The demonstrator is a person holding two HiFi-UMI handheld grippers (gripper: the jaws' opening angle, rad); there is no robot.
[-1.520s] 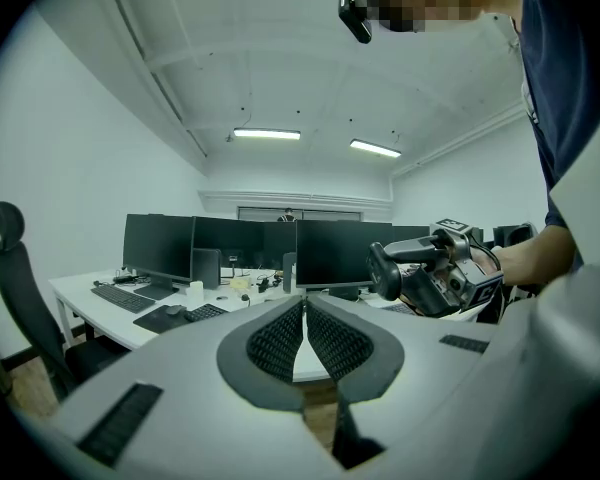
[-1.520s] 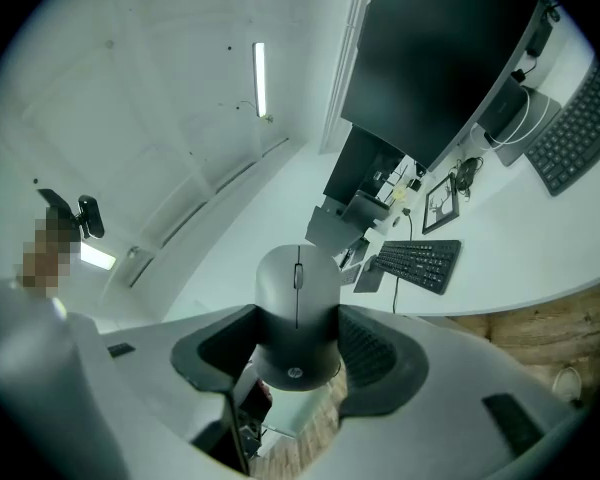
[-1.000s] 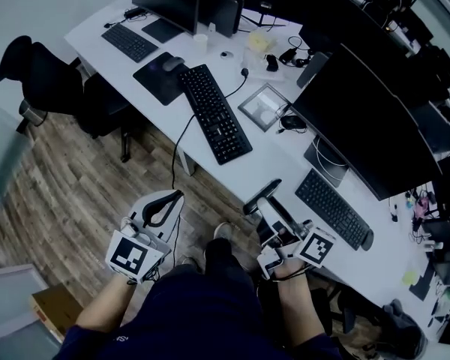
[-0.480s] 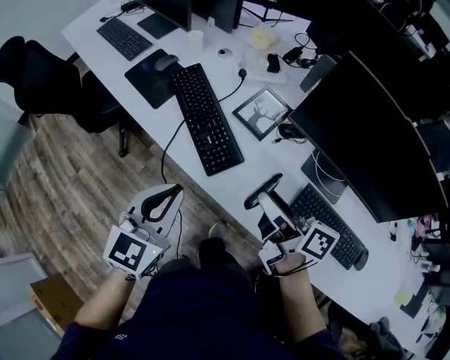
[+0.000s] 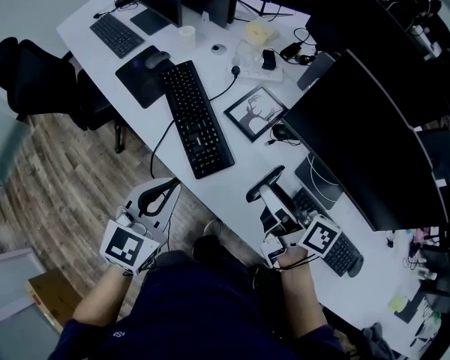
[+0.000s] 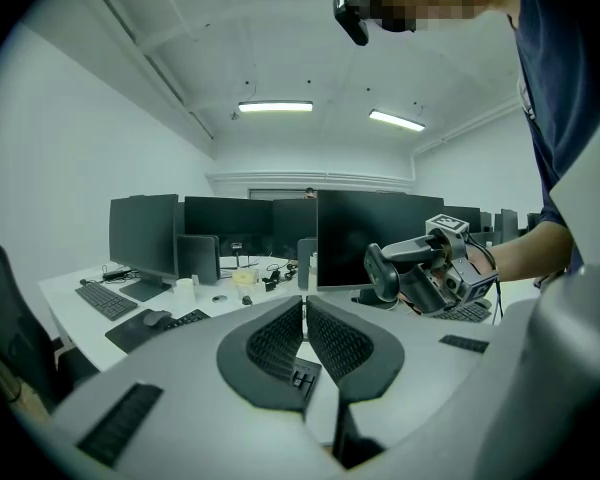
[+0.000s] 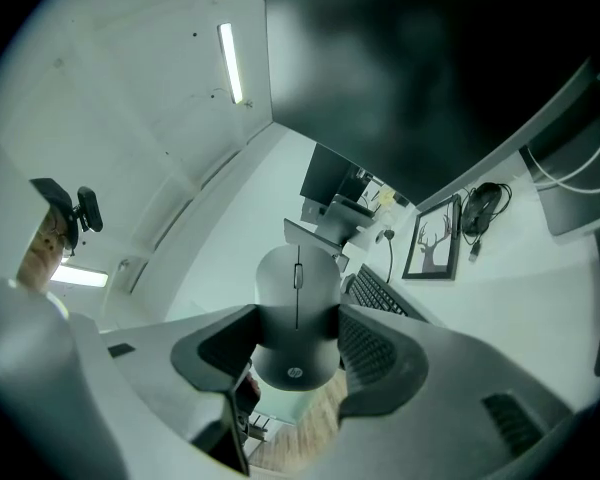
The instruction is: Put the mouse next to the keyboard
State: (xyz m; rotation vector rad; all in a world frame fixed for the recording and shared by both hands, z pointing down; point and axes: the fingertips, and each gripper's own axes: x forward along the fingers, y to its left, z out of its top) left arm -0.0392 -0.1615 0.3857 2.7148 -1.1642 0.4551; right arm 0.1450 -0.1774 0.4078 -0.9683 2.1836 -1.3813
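Observation:
A grey mouse (image 7: 296,320) is pinched between the jaws of my right gripper (image 7: 298,343), which is shut on it. In the head view that right gripper (image 5: 266,180) hovers over the near edge of the white desk (image 5: 244,167), right of the long black keyboard (image 5: 195,118). The same keyboard (image 7: 380,294) lies beyond the mouse in the right gripper view. My left gripper (image 5: 167,190) hangs off the desk over the wooden floor, its jaws shut on nothing. In its own view the left gripper (image 6: 305,320) points at the desk.
A second mouse (image 5: 156,58) rests on a dark pad (image 5: 139,77) left of the keyboard. A framed deer picture (image 5: 253,113), a large monitor (image 5: 352,137) and another keyboard (image 5: 331,242) sit to the right. An office chair (image 5: 37,73) stands at the left.
The desk has slid up and left in the head view. Both grippers stay near the same spot, and the right one still grips the mouse.

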